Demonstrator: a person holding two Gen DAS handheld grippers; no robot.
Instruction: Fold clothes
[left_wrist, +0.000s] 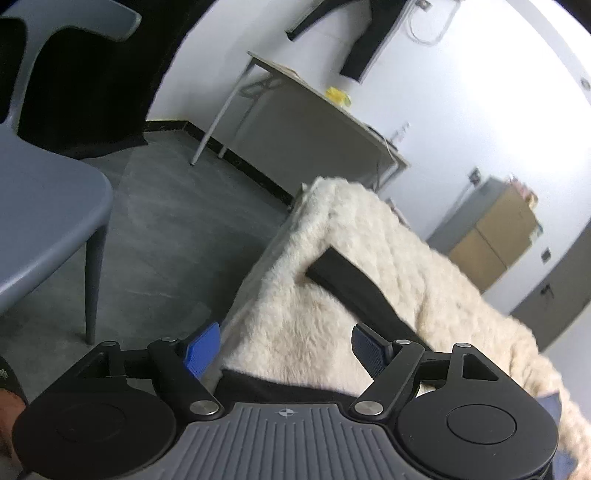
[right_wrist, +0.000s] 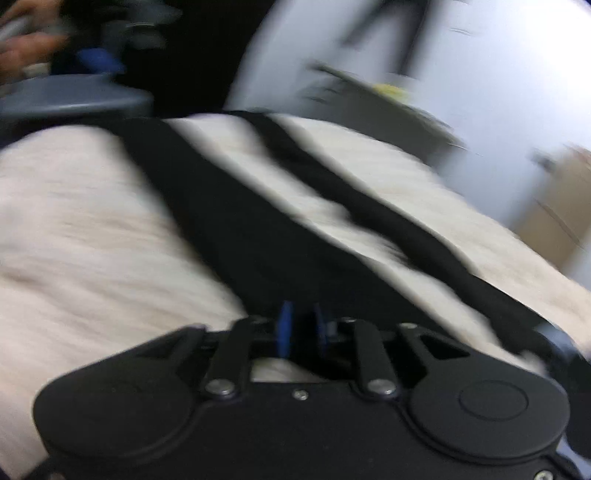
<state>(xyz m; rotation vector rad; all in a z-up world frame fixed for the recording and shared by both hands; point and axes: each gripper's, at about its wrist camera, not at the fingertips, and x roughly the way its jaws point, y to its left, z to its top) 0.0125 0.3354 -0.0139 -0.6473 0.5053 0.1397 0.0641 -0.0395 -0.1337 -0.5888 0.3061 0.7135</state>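
Black garment (right_wrist: 236, 221) lies spread on the fleece-covered surface (left_wrist: 369, 236), one strip reaching toward the far corner. Right hand-held gripper (right_wrist: 301, 328): jaws narrow, seemingly pinching dark cloth, though blur leaves this unsure. Left hand-held gripper (left_wrist: 286, 350): jaws wide, nothing held, over the near hem. Step, likely: regrasping for a fold. Next: left takes an edge. No containers near the garment; cardboard box (left_wrist: 495, 236) by wall, contents unseen.

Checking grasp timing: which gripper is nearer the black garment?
Right. The right gripper has its pads closed onto the black garment; the left gripper stands open above the cream fleece cover.
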